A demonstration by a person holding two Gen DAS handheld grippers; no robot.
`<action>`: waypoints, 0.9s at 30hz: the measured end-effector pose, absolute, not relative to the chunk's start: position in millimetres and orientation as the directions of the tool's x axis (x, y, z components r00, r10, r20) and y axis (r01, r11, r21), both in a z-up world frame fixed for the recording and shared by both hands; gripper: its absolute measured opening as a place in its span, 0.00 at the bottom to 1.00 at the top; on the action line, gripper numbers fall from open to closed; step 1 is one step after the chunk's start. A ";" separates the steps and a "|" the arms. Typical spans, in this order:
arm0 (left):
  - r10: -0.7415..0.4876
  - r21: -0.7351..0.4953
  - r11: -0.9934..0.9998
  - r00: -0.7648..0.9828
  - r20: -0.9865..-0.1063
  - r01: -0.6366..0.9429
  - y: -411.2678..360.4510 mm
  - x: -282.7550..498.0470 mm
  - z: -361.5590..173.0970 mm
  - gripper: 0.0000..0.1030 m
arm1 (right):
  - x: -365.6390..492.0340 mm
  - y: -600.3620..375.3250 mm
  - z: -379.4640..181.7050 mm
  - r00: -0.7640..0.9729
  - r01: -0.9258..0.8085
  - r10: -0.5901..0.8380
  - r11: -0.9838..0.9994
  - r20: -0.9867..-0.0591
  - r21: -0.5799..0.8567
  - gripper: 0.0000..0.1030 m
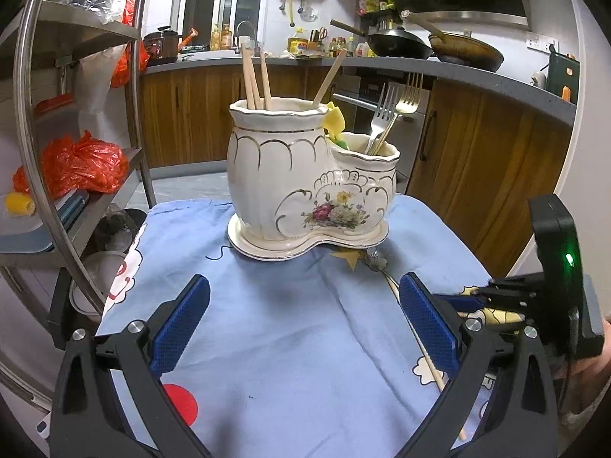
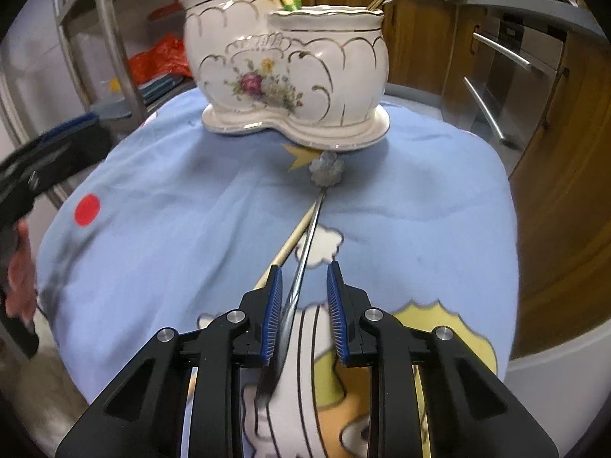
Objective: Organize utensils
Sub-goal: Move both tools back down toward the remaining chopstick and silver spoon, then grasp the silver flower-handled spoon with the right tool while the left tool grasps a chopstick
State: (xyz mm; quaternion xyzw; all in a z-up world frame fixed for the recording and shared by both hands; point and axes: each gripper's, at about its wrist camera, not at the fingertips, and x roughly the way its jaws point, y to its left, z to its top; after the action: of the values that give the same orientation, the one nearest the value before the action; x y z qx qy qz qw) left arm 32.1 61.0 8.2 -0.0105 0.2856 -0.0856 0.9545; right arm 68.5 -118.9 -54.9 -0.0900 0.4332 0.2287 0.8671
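Left gripper [image 1: 305, 316] jaws apart | right gripper [image 2: 304, 297] apart astride metal utensil [image 2: 305, 244]

The metal utensil [image 2: 305, 236] lying between the right tongs [image 2: 305, 286] runs under their body, so its near end is blurred and partly hidden, and whether a pad touches it cannot be told. Its ornate far head [image 2: 326, 170] tucks under the holder's base [image 2: 298, 129], smeared. Just left of it, the chopstick [image 2: 292, 242] disappears behind the left pad. Far ahead, the tall compartment's contents are cut off by the top edge. Left of the tongs, the left tongs [image 2: 49, 152] are motion-blurred.
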 end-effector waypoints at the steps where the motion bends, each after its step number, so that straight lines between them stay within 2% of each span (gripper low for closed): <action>1: -0.169 -0.067 0.985 0.822 -0.543 0.158 61.2 32.0 7.7 0.95 | 72.2 -118.6 -55.0 0.521 -0.479 0.322 0.877 -0.790 0.042 0.25; 4: -0.165 -0.059 0.986 0.820 -0.548 0.159 60.5 32.8 6.1 0.95 | 76.1 -119.8 -55.4 0.522 -0.477 0.326 0.878 -0.789 0.047 0.23; 5: -0.165 -0.058 0.986 0.819 -0.549 0.159 59.8 33.3 5.6 0.94 | 75.5 -119.9 -55.4 0.522 -0.476 0.322 0.878 -0.790 0.044 0.19; 6: -0.165 -0.057 0.985 0.819 -0.550 0.160 59.4 33.5 5.6 0.94 | 75.4 -119.4 -55.8 0.520 -0.478 0.323 0.877 -0.791 0.043 0.09; 7: -0.165 -0.056 0.985 0.818 -0.551 0.161 58.7 33.7 5.3 0.94 | 73.9 -118.9 -55.4 0.519 -0.479 0.321 0.877 -0.792 0.041 0.07; 20: -0.202 -0.014 0.971 0.789 -0.581 0.239 35.1 33.2 -1.3 0.94 | 53.3 -153.3 -38.9 0.527 -0.460 0.359 0.883 -0.770 0.097 0.04; 24: -0.276 -0.055 0.948 0.727 -0.629 0.313 18.3 32.5 -8.1 0.94 | 54.2 -163.0 -34.5 0.535 -0.446 0.364 0.888 -0.763 0.111 0.04; 25: -0.294 -0.061 0.940 0.704 -0.646 0.336 11.1 32.0 -10.9 0.93 | 56.1 -164.6 -36.2 0.532 -0.438 0.355 0.892 -0.769 0.110 0.04; 27: -0.334 -0.076 0.917 0.652 -0.681 0.391 -3.9 32.0 -17.7 0.82 | 59.9 -168.0 -39.9 0.525 -0.418 0.329 0.903 -0.785 0.099 0.04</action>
State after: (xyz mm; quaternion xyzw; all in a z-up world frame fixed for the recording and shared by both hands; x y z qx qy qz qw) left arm 32.0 -3.9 -17.7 0.0388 0.3663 -0.1996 0.9080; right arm 59.9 -168.0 -39.9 -0.0506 0.4379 0.2142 0.8716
